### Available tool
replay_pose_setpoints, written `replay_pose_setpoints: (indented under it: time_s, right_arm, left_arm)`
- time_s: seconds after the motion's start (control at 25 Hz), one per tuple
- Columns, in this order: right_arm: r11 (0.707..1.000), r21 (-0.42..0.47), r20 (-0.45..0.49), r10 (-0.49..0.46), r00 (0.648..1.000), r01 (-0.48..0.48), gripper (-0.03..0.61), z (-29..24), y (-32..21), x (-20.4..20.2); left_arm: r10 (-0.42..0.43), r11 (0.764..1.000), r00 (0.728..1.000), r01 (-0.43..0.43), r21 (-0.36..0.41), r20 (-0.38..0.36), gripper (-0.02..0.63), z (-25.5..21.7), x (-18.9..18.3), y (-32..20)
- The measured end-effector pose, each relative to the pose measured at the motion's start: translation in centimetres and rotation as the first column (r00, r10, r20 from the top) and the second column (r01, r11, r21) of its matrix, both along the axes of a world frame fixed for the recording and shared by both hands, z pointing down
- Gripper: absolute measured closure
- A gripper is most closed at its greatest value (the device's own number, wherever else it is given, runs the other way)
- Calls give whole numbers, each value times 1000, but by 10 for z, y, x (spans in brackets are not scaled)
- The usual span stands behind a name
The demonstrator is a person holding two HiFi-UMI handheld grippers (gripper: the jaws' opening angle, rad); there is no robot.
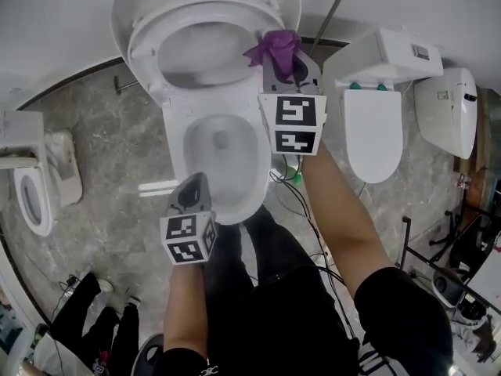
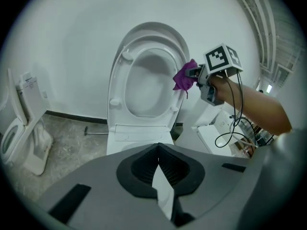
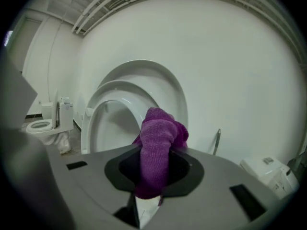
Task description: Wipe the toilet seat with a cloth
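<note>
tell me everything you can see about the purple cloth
The purple cloth looks like soft, nubby microfibre, bunched into a crumpled wad. The right hand-held gripper is shut on it, the wad sticking out past the jaws. It is held up at the right edge of the raised toilet seat; whether it touches the seat is unclear.

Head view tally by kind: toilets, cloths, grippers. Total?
Toilets: 3 (centre toilet, left toilet, right toilet)
Cloths: 1 (purple cloth)
Grippers: 2 (left gripper shut and empty, right gripper shut on the cloth)
Total: 6
The white unit at far right is unclear, so not counted.
</note>
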State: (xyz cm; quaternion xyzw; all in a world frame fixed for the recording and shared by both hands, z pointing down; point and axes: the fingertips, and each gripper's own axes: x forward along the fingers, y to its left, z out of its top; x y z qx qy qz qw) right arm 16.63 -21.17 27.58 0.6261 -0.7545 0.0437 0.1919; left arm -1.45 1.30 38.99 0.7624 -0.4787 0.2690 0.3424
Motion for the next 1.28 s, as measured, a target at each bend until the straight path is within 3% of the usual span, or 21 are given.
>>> replay_pose_setpoints:
  time_s: [0.12, 0.32, 0.56, 0.84, 0.92, 1.0, 1.08, 1.28]
  right_arm:
    - [1000, 1, 4, 4, 1000, -4, 494, -4, -14, -7]
    - [993, -32, 44, 113, 993, -112, 494, -3, -22, -7]
    - [992, 16, -33, 123, 992, -123, 494, -16, -37, -21]
    - [962, -43, 90, 273, 958, -270, 494, -18, -49, -14]
    - [959, -44, 187, 284, 941, -281, 494, -19, -52, -15]
    - [959, -67, 327, 282, 902, -276, 494, -20, -54, -16]
    - [955, -103, 409, 296, 863, -279, 494, -21, -58, -17]
    - [952, -97, 420, 304, 855, -291, 494, -21, -59, -18]
  left_arm:
    - [-5, 1000, 1000, 5, -7, 1, 611, 6, -1, 3]
    - [-16, 999, 1000, 16, -31, -4, 611, 18, -8, 12]
    - [-34, 999, 999, 33, -40, -25, 611, 31, -17, 14]
    - [-69, 997, 997, 67, -45, -42, 611, 37, -40, 15]
    - [-81, 996, 996, 79, -49, -44, 611, 39, -50, 15]
    - [-89, 995, 995, 87, -54, -45, 611, 41, -60, 15]
    - [-95, 994, 995, 92, -62, -41, 611, 46, -70, 16]
    - [-107, 992, 993, 103, -72, -51, 611, 56, -83, 19]
